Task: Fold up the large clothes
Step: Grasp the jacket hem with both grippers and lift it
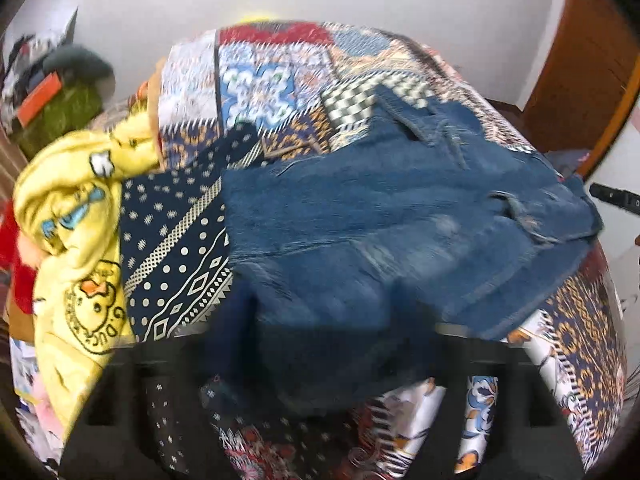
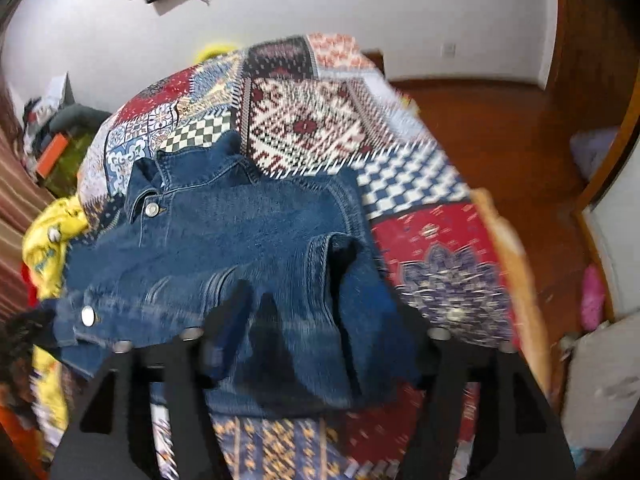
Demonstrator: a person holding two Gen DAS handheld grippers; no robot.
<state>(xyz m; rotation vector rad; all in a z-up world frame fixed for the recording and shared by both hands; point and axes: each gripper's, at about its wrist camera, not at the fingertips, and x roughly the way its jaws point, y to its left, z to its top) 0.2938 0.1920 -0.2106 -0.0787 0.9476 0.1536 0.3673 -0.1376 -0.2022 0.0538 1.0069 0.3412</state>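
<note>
Two grippers hover over a denim jacket (image 2: 224, 248) lying on the patchwork bedspread (image 2: 320, 128); left gripper (image 1: 320, 392) and right gripper (image 2: 312, 360) fingers are spread, with denim folds between them.

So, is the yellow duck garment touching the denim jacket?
Cannot tell. In the left wrist view, dark patterned bedspread separates the yellow garment from the denim jacket; in the right wrist view they look adjacent, but blur hides any contact.

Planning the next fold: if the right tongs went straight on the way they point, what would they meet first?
Most likely the denim jacket, its bunched near edge lying between the open right tongs. Blur leaves it unclear whether they touch it.
</note>
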